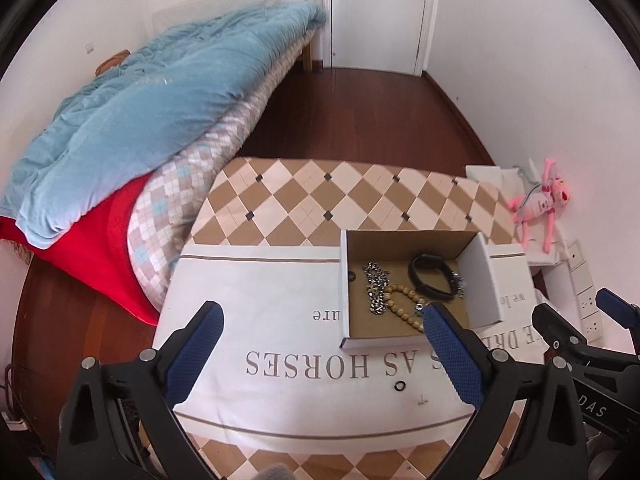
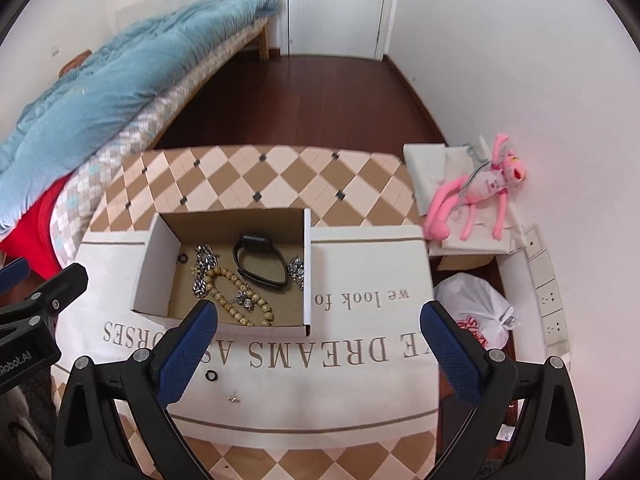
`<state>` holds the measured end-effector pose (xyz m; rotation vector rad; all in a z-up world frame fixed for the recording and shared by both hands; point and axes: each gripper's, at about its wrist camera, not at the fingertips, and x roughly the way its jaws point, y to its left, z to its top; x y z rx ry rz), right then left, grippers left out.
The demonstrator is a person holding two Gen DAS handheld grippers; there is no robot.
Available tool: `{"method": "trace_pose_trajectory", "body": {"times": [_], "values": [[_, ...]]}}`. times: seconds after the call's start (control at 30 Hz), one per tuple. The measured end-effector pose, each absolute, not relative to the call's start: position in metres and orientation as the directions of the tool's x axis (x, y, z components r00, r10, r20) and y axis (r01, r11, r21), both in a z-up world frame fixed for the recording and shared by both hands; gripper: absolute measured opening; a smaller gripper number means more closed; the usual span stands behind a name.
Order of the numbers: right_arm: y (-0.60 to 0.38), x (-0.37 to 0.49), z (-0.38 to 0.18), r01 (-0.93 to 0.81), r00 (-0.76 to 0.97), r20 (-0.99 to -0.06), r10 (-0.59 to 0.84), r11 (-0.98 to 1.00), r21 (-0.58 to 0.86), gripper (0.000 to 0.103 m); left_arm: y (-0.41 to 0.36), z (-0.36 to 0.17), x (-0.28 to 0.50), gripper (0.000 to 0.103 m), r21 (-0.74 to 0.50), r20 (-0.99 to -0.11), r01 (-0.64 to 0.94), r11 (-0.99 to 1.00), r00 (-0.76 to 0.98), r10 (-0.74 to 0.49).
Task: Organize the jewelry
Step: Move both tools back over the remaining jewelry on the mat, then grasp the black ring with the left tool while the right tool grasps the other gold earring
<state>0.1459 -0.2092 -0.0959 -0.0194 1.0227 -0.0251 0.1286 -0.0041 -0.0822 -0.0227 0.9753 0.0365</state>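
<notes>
Box (image 2: 224, 322) is holding chain (image 2: 203, 266), beads (image 2: 236, 294), watch (image 2: 260, 260). Ring (image 2: 211, 376) and earring (image 2: 233, 398) are lying on tabletop (image 2: 360, 392). Left gripper (image 1: 320, 344) and right gripper (image 2: 318, 344) are hovering, fingers wide apart, gripping nothing.

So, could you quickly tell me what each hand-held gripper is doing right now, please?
Left hand-held gripper: open, holding nothing, above the cloth beside the box.
Right hand-held gripper: open, holding nothing.

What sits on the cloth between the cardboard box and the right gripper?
In the right wrist view, a small black ring and a tiny earring stud lie on the white printed cloth, between the box and the open right gripper.
</notes>
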Motion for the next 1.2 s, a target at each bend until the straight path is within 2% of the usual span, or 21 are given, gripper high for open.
{"method": "trace_pose_trajectory", "body": {"times": [0.5,0.63,0.77,0.8,0.83,0.9,1.03,1.2], "values": [[-0.22,0.096,-0.025,0.043,0.642,-0.766,-0.008,0.999,0.025,0.102,-0.009,-0.035,0.086,0.102,-0.014,-0.783,-0.033,0.999,0.622,0.01],[-0.22,0.096,-0.039,0.038,0.617,-0.787,0.016,0.998,0.05,0.102,-0.008,-0.048,0.084,0.102,0.025,-0.789,-0.061,0.998,0.611,0.057],[-0.215,0.095,-0.087,0.025,0.542,-0.839,0.053,0.997,0.079,0.102,0.002,-0.091,0.083,0.102,0.027,-0.829,-0.073,0.997,0.555,0.063],[-0.214,0.095,-0.099,0.017,0.525,-0.849,0.066,0.996,0.088,0.094,0.005,-0.107,0.082,0.102,0.007,-0.849,-0.059,0.998,0.527,0.038],[-0.211,0.095,-0.118,0.01,0.495,-0.864,0.088,0.994,0.107,0.075,0.006,-0.121,0.081,0.102,0.004,-0.862,-0.055,0.998,0.505,0.032],[-0.204,0.096,-0.151,-0.006,0.438,-0.889,0.135,0.989,0.147,0.054,0.009,-0.15,0.078,0.102,0.035,-0.891,-0.056,0.998,0.451,0.057],[-0.186,0.092,-0.199,-0.043,0.377,-0.9,0.217,0.975,0.217,0.052,0.017,-0.199,0.072,0.102,0.065,-0.928,-0.053,0.996,0.364,0.08],[-0.161,0.093,-0.23,-0.088,0.359,-0.907,0.221,0.975,0.202,0.052,0.026,-0.226,0.069,0.102,0.089,-0.939,-0.065,0.994,0.328,0.106]]}}
